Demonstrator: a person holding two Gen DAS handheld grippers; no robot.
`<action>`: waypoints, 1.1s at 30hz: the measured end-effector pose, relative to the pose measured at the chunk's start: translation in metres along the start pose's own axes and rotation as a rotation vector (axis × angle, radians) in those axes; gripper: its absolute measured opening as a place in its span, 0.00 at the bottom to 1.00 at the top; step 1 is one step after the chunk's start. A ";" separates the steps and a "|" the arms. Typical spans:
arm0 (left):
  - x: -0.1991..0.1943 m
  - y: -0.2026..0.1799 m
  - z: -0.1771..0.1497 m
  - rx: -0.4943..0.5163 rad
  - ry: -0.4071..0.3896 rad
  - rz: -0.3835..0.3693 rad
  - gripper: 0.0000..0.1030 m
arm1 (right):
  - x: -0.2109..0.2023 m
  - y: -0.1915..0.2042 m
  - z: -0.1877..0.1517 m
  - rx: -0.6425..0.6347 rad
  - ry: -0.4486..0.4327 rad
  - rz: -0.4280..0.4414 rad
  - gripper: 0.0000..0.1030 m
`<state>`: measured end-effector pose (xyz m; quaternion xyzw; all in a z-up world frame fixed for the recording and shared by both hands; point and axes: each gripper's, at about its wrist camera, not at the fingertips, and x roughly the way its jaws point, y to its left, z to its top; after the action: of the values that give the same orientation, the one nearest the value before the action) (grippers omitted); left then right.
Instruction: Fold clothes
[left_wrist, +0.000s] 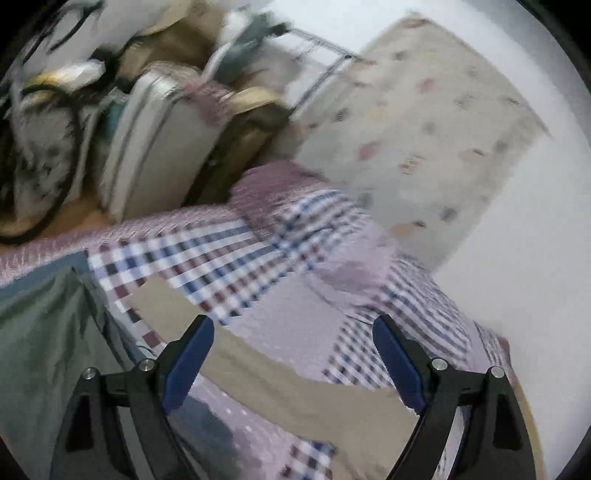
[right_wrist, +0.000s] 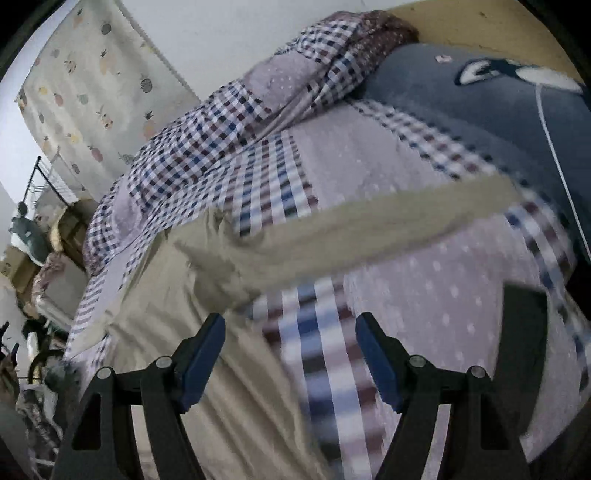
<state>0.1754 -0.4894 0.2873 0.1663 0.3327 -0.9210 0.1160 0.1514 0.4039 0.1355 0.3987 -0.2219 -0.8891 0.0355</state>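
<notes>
A beige garment (right_wrist: 229, 387) lies on a bed with a lilac and checked patchwork cover (right_wrist: 424, 295). One long beige part (right_wrist: 369, 225) stretches blurred across the bed to the right. My right gripper (right_wrist: 290, 332) is open just above the beige cloth, nothing between its fingers. In the left wrist view a strip of the same beige garment (left_wrist: 295, 384) runs diagonally under my left gripper (left_wrist: 293, 328), which is open and empty. A dark green garment (left_wrist: 44, 332) lies at the left of that view.
A dark blue pillow (right_wrist: 480, 110) with a white figure rests at the head of the bed. A fruit-print curtain (left_wrist: 424, 129) hangs by the white wall. A suitcase (left_wrist: 155, 140), boxes and bags crowd the floor beside the bed.
</notes>
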 end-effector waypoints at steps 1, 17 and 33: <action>-0.022 -0.017 -0.003 0.037 -0.016 -0.033 0.88 | -0.010 0.000 -0.004 -0.003 -0.003 0.006 0.75; -0.329 -0.135 -0.019 0.259 -0.307 -0.249 1.00 | -0.214 0.030 -0.033 -0.203 -0.271 -0.003 0.75; -0.231 -0.094 -0.247 0.061 0.205 -0.277 1.00 | -0.041 0.320 -0.261 -1.016 0.062 0.298 0.51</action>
<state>0.4130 -0.2339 0.2514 0.2153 0.3341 -0.9162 -0.0514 0.3321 0.0303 0.1468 0.3215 0.1840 -0.8577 0.3567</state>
